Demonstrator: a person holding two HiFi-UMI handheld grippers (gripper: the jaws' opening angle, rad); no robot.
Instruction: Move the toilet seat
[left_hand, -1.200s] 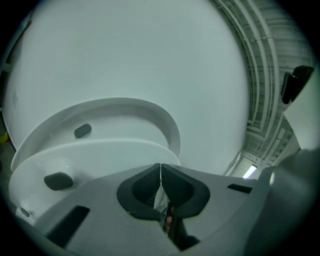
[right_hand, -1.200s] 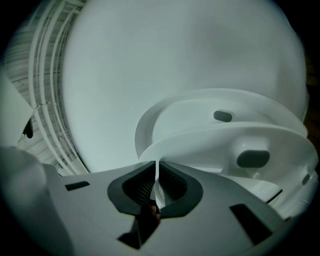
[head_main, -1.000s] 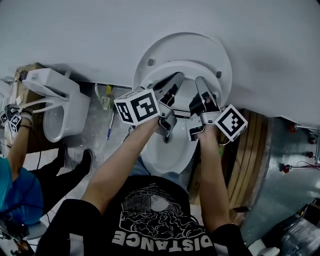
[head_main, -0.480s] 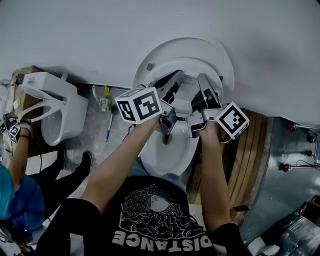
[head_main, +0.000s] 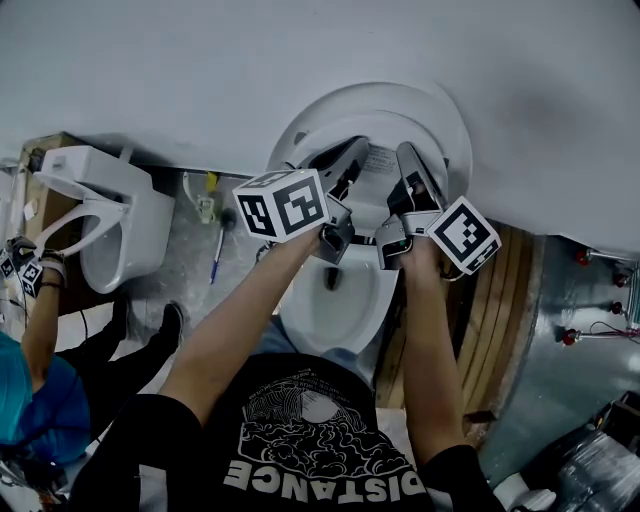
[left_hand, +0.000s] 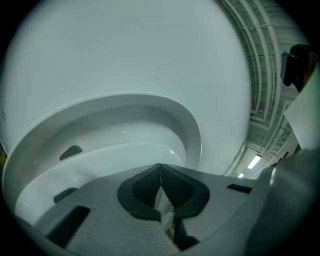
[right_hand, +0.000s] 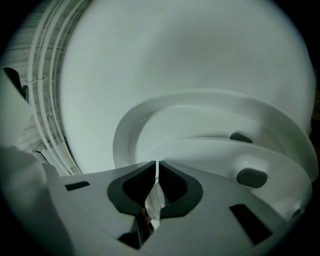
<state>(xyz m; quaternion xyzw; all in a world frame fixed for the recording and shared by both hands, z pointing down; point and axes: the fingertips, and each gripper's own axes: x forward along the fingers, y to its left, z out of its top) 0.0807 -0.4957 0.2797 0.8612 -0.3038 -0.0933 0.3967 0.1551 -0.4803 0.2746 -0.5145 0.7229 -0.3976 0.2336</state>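
The white toilet seat (head_main: 305, 140) stands tilted up close to the raised lid (head_main: 380, 95) at the wall, above the open bowl (head_main: 385, 300). My left gripper (head_main: 352, 158) and right gripper (head_main: 405, 152) reach side by side into the seat's ring, tips at its underside. In the left gripper view the left gripper (left_hand: 160, 165) has its pads together, and the seat (left_hand: 125, 107) with a dark bumper (left_hand: 71, 151) curves beyond. In the right gripper view the right gripper (right_hand: 157, 162) shows only a hairline slit, with the seat (right_hand: 210, 102) and a bumper (right_hand: 251, 176) ahead.
A second white toilet (head_main: 110, 220) stands at the left, where another person's arm (head_main: 30, 300) holds marker cubes. A blue pen (head_main: 220, 255) lies on the floor between the toilets. Wooden boards (head_main: 500, 300) and a metal sheet (head_main: 580, 340) lie at the right.
The seat has swung upward toward the lid, and both grippers have moved up and away with it. More of the bowl shows below them.
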